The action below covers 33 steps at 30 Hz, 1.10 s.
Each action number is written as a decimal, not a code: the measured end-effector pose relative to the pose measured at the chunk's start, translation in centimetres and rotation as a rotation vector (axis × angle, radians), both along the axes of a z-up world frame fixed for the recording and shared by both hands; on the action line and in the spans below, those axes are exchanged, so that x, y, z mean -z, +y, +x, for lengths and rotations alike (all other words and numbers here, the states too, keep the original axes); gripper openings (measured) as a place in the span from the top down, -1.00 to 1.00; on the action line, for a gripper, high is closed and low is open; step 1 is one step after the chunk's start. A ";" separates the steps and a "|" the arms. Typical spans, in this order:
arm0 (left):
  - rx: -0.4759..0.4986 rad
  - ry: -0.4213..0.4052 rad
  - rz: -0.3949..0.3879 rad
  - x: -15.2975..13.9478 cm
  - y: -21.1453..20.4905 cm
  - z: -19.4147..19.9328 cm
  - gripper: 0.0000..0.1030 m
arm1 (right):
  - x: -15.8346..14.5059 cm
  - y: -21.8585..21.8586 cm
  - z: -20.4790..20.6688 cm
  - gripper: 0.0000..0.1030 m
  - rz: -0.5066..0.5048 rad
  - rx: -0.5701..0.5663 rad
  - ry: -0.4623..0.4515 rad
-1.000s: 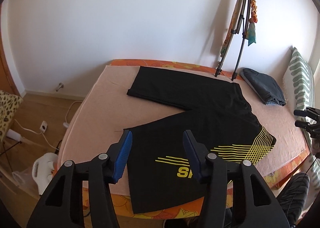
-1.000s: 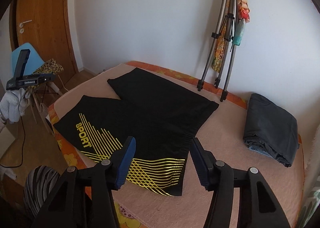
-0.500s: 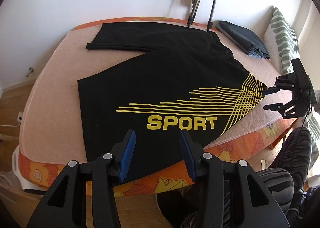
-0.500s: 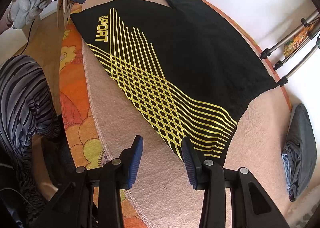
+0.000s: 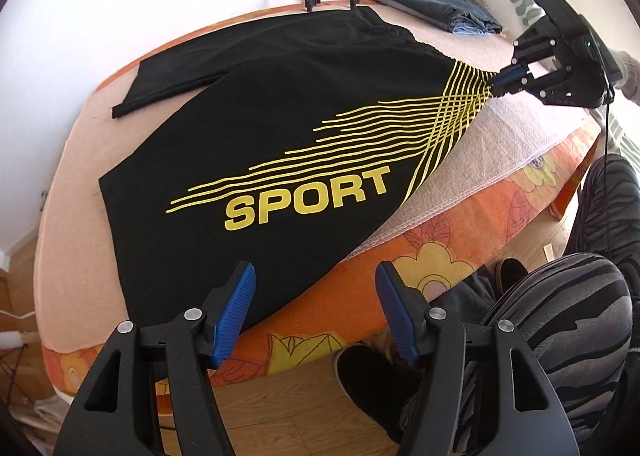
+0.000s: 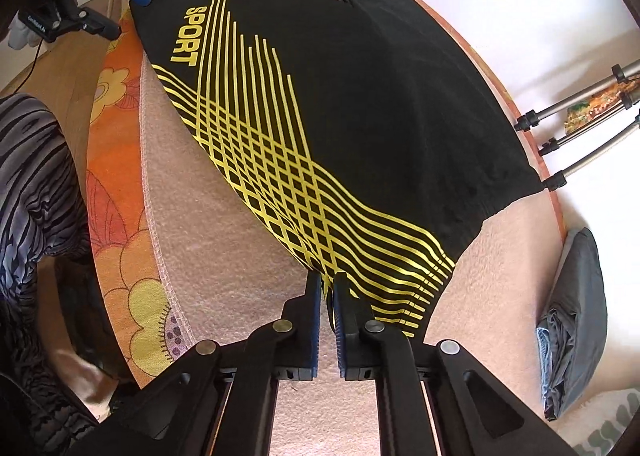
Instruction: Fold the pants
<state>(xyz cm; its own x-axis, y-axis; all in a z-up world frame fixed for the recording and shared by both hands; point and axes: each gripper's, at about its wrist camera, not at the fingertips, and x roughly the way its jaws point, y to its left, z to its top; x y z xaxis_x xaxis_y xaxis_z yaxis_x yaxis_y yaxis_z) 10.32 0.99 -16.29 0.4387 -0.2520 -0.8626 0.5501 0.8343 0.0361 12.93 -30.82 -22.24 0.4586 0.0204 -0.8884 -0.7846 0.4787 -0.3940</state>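
Pinching waistband corner of black SPORT pants [image 6: 360,95] with right gripper [image 6: 327,288], fingers clenched on the fabric at bottom centre of right view; holding left gripper [image 5: 312,296] spread wide and released over the leg hem, bottom centre of left view, gripping nothing. Lying flat on bed [image 5: 72,183], near leg hem overhanging the front edge; probably best closing on both hem layers, then lifting both corners together. Leaving open room at upper left, folded grey garment [image 5: 436,3] upper right, tripod [image 6: 580,123] against the wall.
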 end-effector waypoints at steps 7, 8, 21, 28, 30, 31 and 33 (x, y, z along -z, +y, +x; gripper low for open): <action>-0.043 -0.033 0.059 1.4 0.5 0.8 -0.21 | -3.0 0.6 1.7 0.99 0.049 0.033 -0.045; -0.055 -0.037 0.061 1.4 0.8 0.9 -0.21 | -3.4 0.7 1.9 0.99 0.056 0.035 -0.046; -0.131 -0.085 -0.009 1.1 3.1 2.4 0.93 | -4.6 0.4 1.5 0.99 0.096 0.057 -0.069; -0.185 -0.219 -0.063 -3.3 4.3 5.3 0.95 | -5.8 0.3 1.5 1.00 0.151 0.075 -0.109; -0.205 -0.248 -0.074 -4.5 4.7 6.7 0.95 | -6.6 0.4 1.9 1.00 0.168 0.082 -0.129; -0.213 -0.266 -0.084 -5.1 4.9 7.5 0.95 | -7.0 0.5 2.2 1.00 0.177 0.085 -0.136; -0.222 -0.301 -0.103 -6.3 5.1 9.0 0.97 | -7.9 0.5 3.0 1.00 0.195 0.096 -0.158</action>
<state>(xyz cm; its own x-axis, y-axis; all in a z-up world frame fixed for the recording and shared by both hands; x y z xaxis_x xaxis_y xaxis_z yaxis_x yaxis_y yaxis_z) 19.35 6.09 -9.96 0.7221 -0.2004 -0.6622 0.3328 0.9397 0.0785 15.90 -30.34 -14.35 0.5991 0.1335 -0.7895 -0.6681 0.6268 -0.4010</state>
